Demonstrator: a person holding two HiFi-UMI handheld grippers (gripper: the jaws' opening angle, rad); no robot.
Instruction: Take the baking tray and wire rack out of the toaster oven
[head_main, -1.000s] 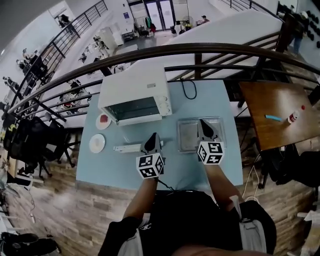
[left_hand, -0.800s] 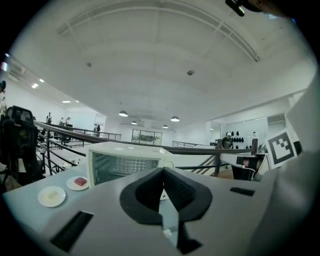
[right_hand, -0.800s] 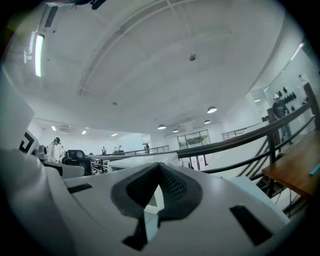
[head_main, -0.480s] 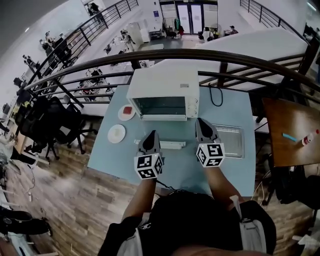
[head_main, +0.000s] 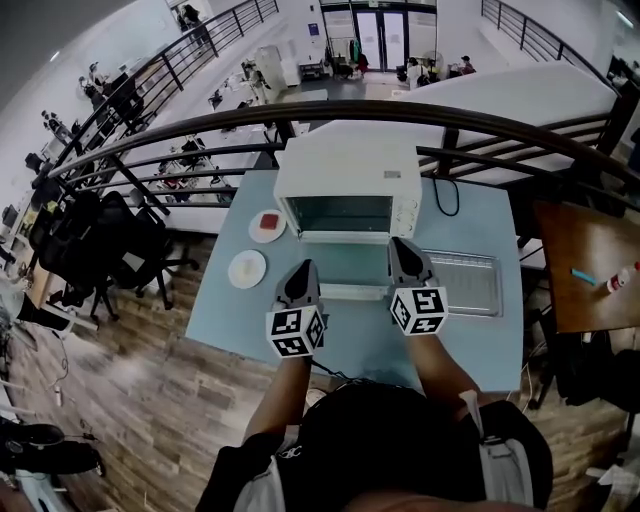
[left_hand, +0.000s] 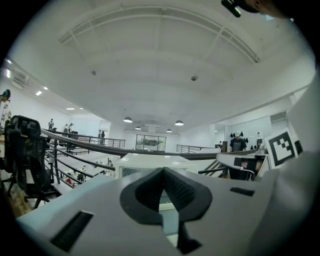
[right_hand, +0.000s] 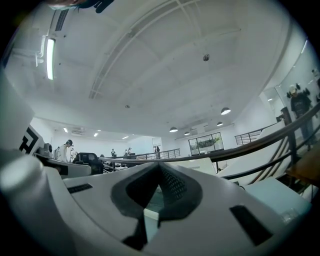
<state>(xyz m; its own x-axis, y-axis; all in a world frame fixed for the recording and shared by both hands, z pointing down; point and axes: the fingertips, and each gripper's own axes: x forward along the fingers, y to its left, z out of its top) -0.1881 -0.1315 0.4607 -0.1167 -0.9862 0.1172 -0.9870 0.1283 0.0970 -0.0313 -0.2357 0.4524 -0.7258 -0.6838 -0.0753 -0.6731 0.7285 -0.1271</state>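
The white toaster oven (head_main: 350, 178) stands at the back of the pale blue table (head_main: 230, 310), and its door (head_main: 350, 262) is folded down open. On the table to the right of the door lies a silvery baking tray (head_main: 462, 282); thin bars like a wire rack's show on it. My left gripper (head_main: 306, 268) hovers at the left end of the door's handle, shut and empty. My right gripper (head_main: 398, 244) hangs over the door's right edge, left of the tray, also shut and empty. Past the shut jaws, the left gripper view shows the oven (left_hand: 137, 161).
A small plate with something red (head_main: 267, 225) and an empty white plate (head_main: 247, 268) sit left of the oven. The oven's black cord (head_main: 445, 195) runs off at the back right. A dark railing (head_main: 480, 125) curves behind the table. A brown table (head_main: 580, 270) stands to the right.
My right gripper has left its place over the tray and moved left to the oven door. The left gripper has shifted with it, and both have risen a little. The tray stays on the table.
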